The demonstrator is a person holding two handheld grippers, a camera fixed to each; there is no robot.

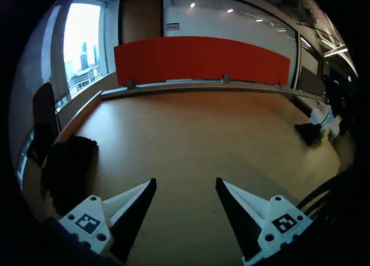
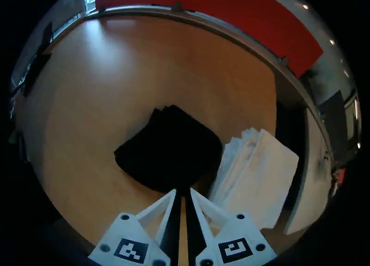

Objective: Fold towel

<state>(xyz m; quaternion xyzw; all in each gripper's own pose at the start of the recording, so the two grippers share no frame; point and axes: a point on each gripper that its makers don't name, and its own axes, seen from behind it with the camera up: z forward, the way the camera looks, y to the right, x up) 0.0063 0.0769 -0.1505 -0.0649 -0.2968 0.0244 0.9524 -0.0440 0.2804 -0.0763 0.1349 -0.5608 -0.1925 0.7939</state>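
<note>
In the left gripper view, the left tool is spread wide over the light-brown wooden counter and holds nothing. It is well apart from any cloth, so it may arrive late to steady a fold.

In the right gripper view, the right tool is nearly closed, its tips at the near edge of the black folded towel; whether cloth is pinched I cannot tell. A shallow pinch could slip, or dragging could disturb the stack of white folded towels just beside it.

No readable writing, just coded square markers.
</note>
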